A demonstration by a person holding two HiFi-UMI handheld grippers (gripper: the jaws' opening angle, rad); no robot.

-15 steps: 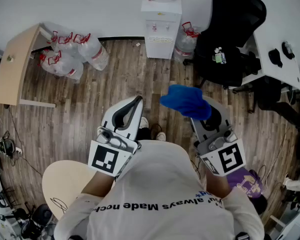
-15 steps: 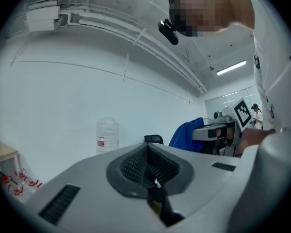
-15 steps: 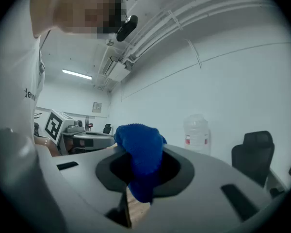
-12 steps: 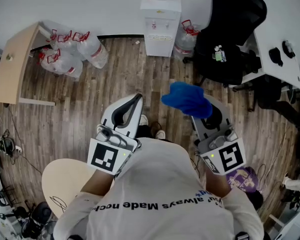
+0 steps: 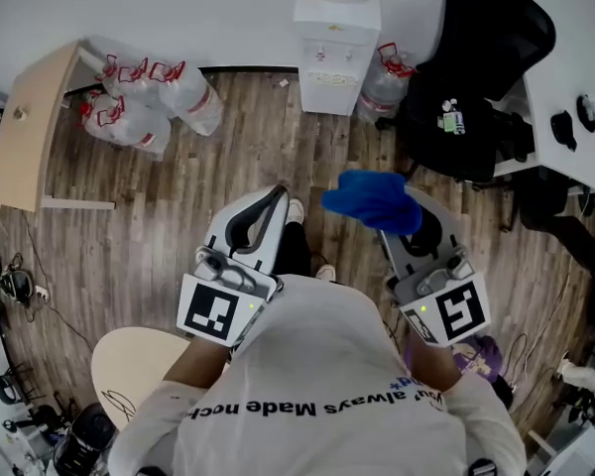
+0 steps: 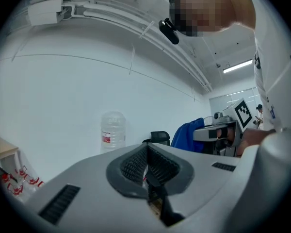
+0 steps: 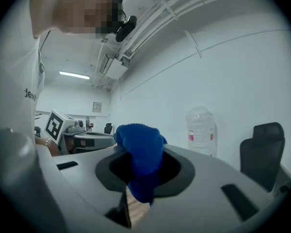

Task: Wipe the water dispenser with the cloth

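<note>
The white water dispenser (image 5: 334, 50) stands against the far wall, its clear bottle (image 6: 112, 130) also showing in the right gripper view (image 7: 201, 130). A bunched blue cloth (image 5: 372, 201) sticks out of my right gripper (image 5: 397, 216), whose jaws are shut on it; the same cloth (image 7: 141, 157) fills the jaw gap in the right gripper view. My left gripper (image 5: 271, 198) is held beside it, jaws together with nothing between them (image 6: 146, 165). Both grippers are well short of the dispenser, over the wooden floor.
Several empty water bottles (image 5: 144, 102) lie at the far left by a tilted wooden board (image 5: 25, 132). Another bottle (image 5: 387, 87) sits right of the dispenser. A black office chair (image 5: 481, 77) and a white desk (image 5: 575, 117) are at the right. A round wooden tabletop (image 5: 129, 370) is lower left.
The dispenser, chair and bottles have shifted slightly rightward and nearer in the head view as the person steps forward. Both grippers keep their pose, the cloth still held.
</note>
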